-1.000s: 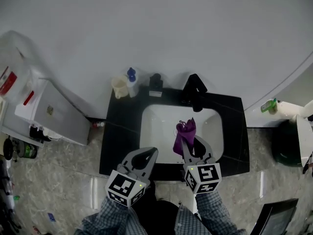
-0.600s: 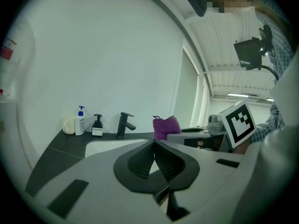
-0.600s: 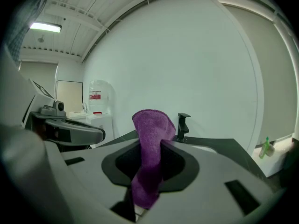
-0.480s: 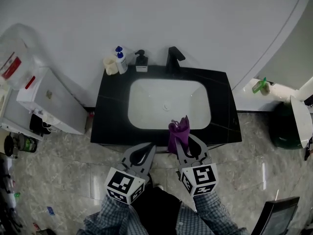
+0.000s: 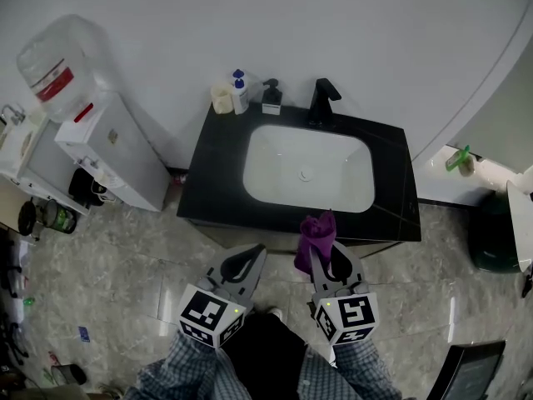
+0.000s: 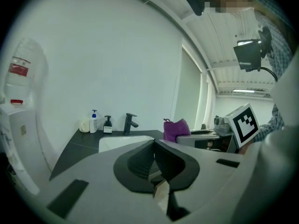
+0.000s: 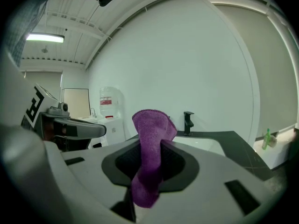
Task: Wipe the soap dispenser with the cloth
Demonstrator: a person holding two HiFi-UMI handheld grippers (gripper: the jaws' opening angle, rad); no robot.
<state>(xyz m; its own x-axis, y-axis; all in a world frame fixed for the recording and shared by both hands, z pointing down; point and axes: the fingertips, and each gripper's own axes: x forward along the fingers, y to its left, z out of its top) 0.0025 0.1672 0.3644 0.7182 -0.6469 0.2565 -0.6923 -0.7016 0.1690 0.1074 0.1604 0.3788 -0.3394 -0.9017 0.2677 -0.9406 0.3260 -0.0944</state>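
A black soap dispenser (image 5: 271, 97) stands at the back of the black counter (image 5: 216, 173), left of the black tap (image 5: 321, 100); the left gripper view shows the dispenser (image 6: 108, 124) far off. My right gripper (image 5: 321, 248) is shut on a purple cloth (image 5: 315, 237), which sticks up between its jaws (image 7: 150, 146), in front of the counter's near edge. To its left my left gripper (image 5: 250, 257) hangs shut and holds nothing (image 6: 153, 160). Both are well short of the dispenser.
A white bottle with a blue pump (image 5: 240, 92) and a cream cup (image 5: 221, 98) stand left of the dispenser. A white basin (image 5: 306, 169) is set into the counter. A white water cooler (image 5: 100, 144) stands left, a dark bin (image 5: 495, 232) right.
The sink has slid farther away in the head view; both grippers now hang in front of the counter's near edge over the floor instead of over the basin. The cloth stays clamped.
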